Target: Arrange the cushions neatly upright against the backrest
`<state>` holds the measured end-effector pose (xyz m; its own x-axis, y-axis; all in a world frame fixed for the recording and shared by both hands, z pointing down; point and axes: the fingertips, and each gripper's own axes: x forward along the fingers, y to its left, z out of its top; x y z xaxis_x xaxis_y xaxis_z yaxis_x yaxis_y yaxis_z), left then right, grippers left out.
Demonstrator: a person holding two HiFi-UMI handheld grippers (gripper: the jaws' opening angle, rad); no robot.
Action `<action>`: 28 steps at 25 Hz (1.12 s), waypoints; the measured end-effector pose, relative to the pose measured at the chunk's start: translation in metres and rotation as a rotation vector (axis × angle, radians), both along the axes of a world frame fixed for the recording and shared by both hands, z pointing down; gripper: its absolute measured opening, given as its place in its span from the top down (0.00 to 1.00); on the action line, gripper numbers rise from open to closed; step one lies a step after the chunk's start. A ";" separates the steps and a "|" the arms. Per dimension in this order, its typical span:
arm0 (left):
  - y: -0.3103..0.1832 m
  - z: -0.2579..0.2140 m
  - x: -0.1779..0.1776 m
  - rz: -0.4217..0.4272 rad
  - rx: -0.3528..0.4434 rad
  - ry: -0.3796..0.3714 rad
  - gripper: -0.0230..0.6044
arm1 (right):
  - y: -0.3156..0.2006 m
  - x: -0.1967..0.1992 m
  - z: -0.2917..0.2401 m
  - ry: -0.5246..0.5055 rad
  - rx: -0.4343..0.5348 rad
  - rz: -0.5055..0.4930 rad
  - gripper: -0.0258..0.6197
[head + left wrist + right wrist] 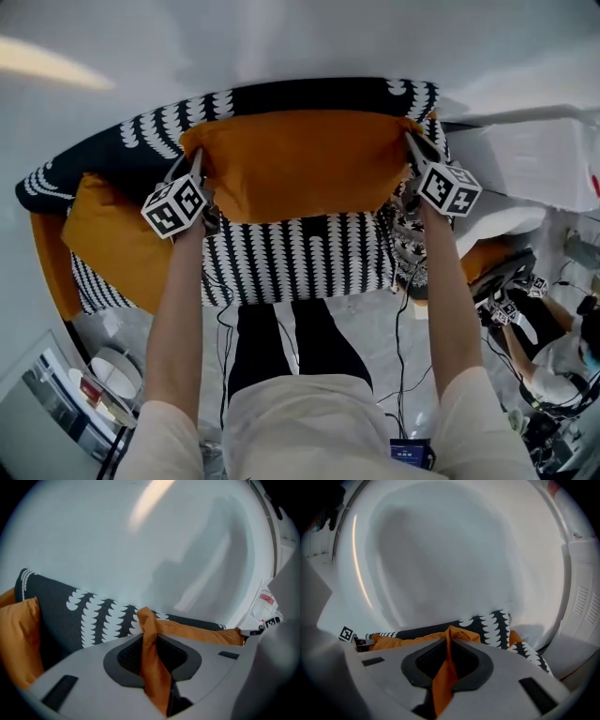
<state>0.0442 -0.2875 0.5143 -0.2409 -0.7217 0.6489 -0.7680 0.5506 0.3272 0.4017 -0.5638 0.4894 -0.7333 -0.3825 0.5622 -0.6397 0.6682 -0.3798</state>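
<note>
A large orange cushion (300, 164) stands upright against the black-and-white patterned backrest (309, 94) of the sofa. My left gripper (190, 159) is shut on its upper left corner, and that corner's orange fabric (151, 644) fills the gap between the jaws. My right gripper (411, 141) is shut on the upper right corner, with a fold of the fabric (446, 663) pinched between its jaws. A second orange cushion (108, 239) leans at the sofa's left end, and it shows at the left edge (18, 639) of the left gripper view.
The striped seat (300, 258) runs below the held cushion. A patterned cushion (410, 230) sits at the sofa's right end. White units (534, 159) stand to the right. Another person (553, 361) is at lower right. Cables (403, 319) lie on the floor, with a round stand (108, 375) at lower left.
</note>
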 end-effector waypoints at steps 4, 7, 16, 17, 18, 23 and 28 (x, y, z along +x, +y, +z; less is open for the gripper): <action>-0.007 0.000 -0.004 0.064 -0.055 -0.041 0.80 | -0.009 -0.003 0.004 0.002 0.004 -0.016 0.86; 0.000 -0.007 -0.011 0.041 -0.078 -0.067 0.71 | -0.013 -0.005 0.009 -0.003 0.007 -0.019 0.83; 0.039 -0.046 0.024 0.016 -0.081 -0.086 0.70 | -0.007 0.015 -0.031 -0.046 0.051 -0.002 0.57; 0.043 -0.051 0.037 0.016 -0.074 -0.079 0.70 | -0.004 0.027 -0.042 -0.052 0.067 0.014 0.57; 0.046 -0.056 0.052 0.023 -0.065 -0.074 0.70 | 0.000 0.039 -0.053 -0.060 0.081 0.029 0.57; 0.081 -0.077 0.114 0.142 -0.057 -0.059 0.86 | 0.070 0.045 -0.078 -0.091 0.064 -0.021 0.82; 0.140 -0.111 0.149 0.147 0.004 -0.029 0.93 | 0.181 0.013 -0.084 -0.123 -0.013 -0.183 0.91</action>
<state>0.1930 -0.1478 0.4030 -0.1511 -0.7534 0.6399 -0.8493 0.4302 0.3059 0.4142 -0.3831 0.4053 -0.8532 -0.2301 0.4681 -0.4566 0.7633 -0.4570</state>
